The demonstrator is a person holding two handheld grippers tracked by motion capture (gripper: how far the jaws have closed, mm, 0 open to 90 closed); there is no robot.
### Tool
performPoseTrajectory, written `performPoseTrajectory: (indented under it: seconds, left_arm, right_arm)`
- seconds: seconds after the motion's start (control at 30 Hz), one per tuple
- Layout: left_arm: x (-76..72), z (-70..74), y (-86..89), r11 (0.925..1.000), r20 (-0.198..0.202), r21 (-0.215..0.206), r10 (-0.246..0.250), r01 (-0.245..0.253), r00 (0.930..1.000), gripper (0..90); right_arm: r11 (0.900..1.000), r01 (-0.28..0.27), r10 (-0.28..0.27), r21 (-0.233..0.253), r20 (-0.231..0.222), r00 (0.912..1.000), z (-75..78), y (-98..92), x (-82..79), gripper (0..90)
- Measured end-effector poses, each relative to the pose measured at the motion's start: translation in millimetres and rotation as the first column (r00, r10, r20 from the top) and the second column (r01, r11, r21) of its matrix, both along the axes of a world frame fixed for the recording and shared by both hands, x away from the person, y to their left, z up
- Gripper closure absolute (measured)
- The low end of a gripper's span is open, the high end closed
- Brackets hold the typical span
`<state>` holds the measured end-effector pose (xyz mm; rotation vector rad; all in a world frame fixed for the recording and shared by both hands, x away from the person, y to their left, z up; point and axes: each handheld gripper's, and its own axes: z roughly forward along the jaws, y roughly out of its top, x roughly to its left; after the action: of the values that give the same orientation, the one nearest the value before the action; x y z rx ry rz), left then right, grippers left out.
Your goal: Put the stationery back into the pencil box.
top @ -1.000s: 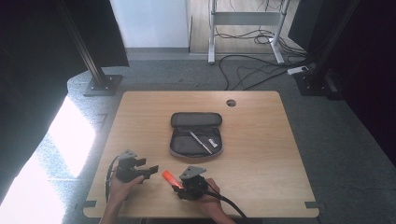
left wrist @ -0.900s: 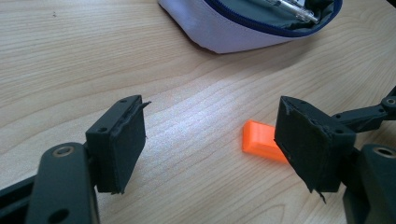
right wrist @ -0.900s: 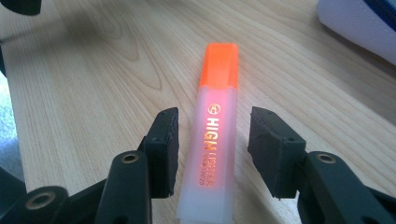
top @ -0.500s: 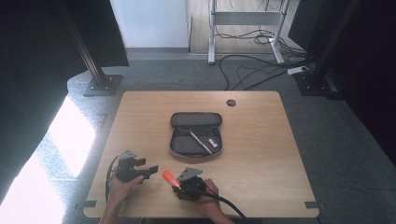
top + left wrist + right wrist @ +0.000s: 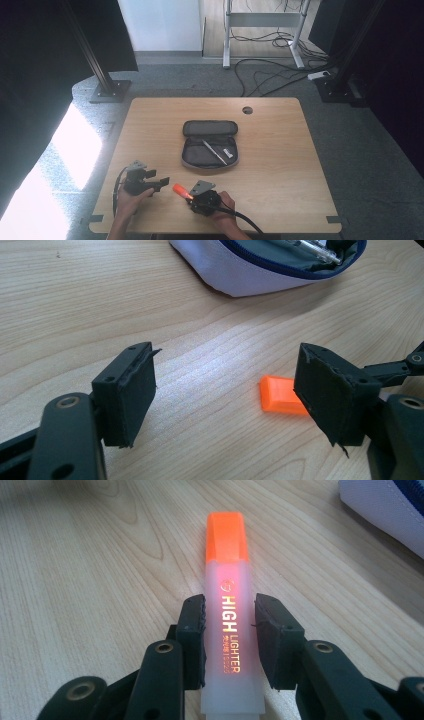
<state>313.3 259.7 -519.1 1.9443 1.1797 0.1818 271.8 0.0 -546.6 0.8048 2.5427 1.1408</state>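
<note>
An orange-capped highlighter point(image 5: 227, 545) with a translucent pale body lies low over the wooden table point(image 5: 280, 165) near its front edge. My right gripper point(image 5: 228, 605) is shut on its body, cap pointing away. From above, the highlighter point(image 5: 180, 190) points left from my right gripper point(image 5: 192, 196) toward my left gripper point(image 5: 162, 182). My left gripper point(image 5: 225, 365) stands wide open with nothing between its jaws. The orange cap point(image 5: 280, 396) sits just beyond its right jaw. An open grey pencil case point(image 5: 210, 145) lies mid-table, and its pale edge point(image 5: 250, 275) is ahead of the left gripper.
A pen point(image 5: 216, 152) and a small item rest inside the open case. A cable hole point(image 5: 247, 110) sits near the table's far edge. Black stand bases and cables lie on the floor beyond the table. Bare wood spreads to the right of the case.
</note>
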Motion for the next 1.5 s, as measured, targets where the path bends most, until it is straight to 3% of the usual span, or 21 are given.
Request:
performPoseTrajectory:
  seconds: [0.6,0.8,1.13,1.5]
  left_arm:
    - [-0.2,0.8,0.5,1.0000,0.001,-0.002,0.000,0.000,1.0000,25.2]
    - [-0.1,0.0,-1.3,1.0000,-0.001,0.001,-0.003,0.003,1.0000,25.2]
    - [0.2,-1.1,-3.4,0.9999,-0.005,0.006,-0.009,0.009,0.9999,25.2]
    - [-0.6,0.6,-2.6,1.0000,0.001,0.000,-0.010,0.010,1.0000,25.2]
  right_arm:
    - [0.999,0.014,-0.016,0.049,0.034,0.9993,14.7,-13.3,-0.5,65.5]
    - [0.996,0.035,-0.039,0.078,0.052,0.9979,26.2,-23.9,1.6,65.5]
    - [0.989,0.082,-0.092,0.127,0.078,0.9927,46.0,-48.1,14.8,65.5]
    - [0.988,0.100,-0.109,0.120,0.079,0.9909,53.6,-55.0,28.9,65.5]
